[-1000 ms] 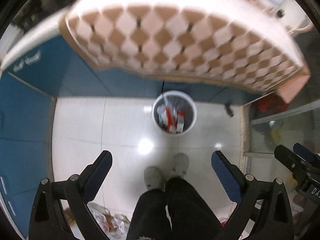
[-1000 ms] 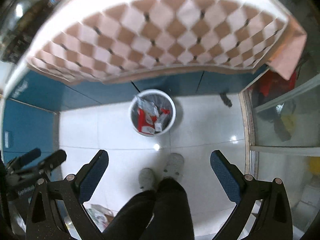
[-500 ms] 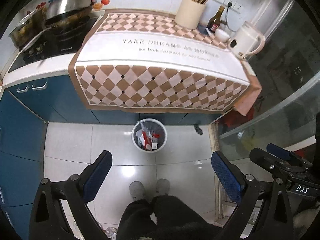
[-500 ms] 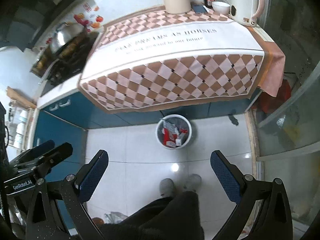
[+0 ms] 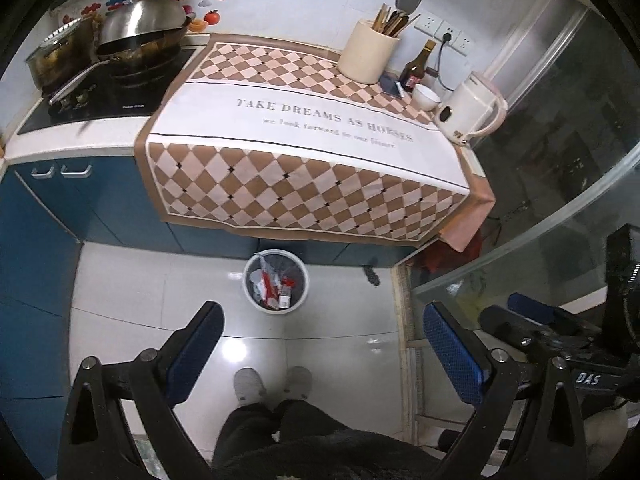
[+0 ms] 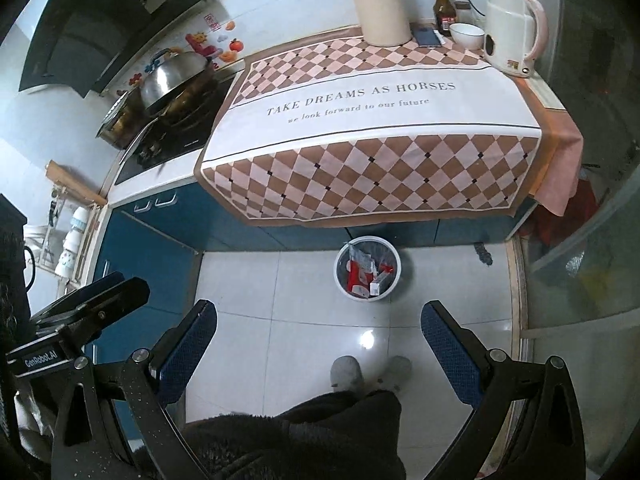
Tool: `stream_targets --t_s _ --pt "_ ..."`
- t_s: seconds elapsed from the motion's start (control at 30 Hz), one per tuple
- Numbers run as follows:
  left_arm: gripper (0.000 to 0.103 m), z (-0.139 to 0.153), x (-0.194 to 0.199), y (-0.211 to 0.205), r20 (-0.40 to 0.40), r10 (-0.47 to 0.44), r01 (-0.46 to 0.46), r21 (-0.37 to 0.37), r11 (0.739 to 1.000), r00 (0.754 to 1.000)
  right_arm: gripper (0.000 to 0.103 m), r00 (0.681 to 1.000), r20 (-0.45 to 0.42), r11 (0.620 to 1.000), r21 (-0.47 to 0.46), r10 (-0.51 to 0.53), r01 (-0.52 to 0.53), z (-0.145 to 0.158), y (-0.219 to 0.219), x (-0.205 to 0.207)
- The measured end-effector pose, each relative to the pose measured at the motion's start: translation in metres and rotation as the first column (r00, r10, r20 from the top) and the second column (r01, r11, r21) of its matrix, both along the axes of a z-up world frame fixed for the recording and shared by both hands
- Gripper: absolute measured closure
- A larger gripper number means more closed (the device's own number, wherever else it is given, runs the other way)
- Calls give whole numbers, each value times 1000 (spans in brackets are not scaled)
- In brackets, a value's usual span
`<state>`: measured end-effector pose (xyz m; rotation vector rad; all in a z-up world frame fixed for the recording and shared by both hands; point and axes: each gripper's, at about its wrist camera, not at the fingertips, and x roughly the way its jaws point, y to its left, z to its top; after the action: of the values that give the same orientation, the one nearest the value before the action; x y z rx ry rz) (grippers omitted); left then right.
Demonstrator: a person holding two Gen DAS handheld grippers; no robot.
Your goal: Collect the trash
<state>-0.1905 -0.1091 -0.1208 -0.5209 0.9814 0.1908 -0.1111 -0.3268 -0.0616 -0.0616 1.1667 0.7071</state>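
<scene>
While both cameras look down from high above the kitchen, the left tongs [image 5: 320, 344] and the right tongs [image 6: 319, 342] hang with their blue-padded fingers spread wide, holding nothing. The round white waste bin with a grey liner [image 5: 276, 281] stands on the pale tiled floor [image 5: 160, 280] at 12 o'clock of the left tongs, close against the blue cabinet fronts [image 5: 100, 208]; in the right wrist view it sits toward 1 o'clock. Inside it lie red and white wrappers and small packets [image 6: 362, 274], piled loosely with clear plastic on top. On the surface above, covered by a brown-and-pink checked cloth [image 6: 372, 160], a cream cylindrical holder [image 6: 381, 14] stands at 12 o'clock, filled with wooden chopsticks and utensils. Beside it are a dark glass bottle [image 6: 443, 8], a small white bowl [image 6: 467, 35] and a white electric kettle [image 6: 514, 42]. At 10 o'clock, a steel-lidded wok [image 5: 140, 36] rests on the black hob [image 5: 120, 96].
</scene>
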Motion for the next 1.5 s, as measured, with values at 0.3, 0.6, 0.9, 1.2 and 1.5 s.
stream_targets --t_s 0.3,0.6,0.9,1.2,1.5 --pt "0 4 -3 0 6 -6 6 4 1000 1000 0 999 -21 998 30 49 -49 -6 4 3" --pt "0 5 -5 2 1 -12 12 7 1000 1000 0 997 -30 997 33 69 -68 -7 9 6" --pt "0 5 -4 2 -13 -30 31 5 1000 999 0 996 -39 996 33 79 -77 -9 16 10" --pt "0 0 -4 6 -24 -33 32 -14 999 999 0 994 -45 995 29 98 -97 -11 20 8" --pt "0 -3 -6 8 -26 -27 26 -28 999 999 0 993 -45 994 25 107 -106 -11 25 6"
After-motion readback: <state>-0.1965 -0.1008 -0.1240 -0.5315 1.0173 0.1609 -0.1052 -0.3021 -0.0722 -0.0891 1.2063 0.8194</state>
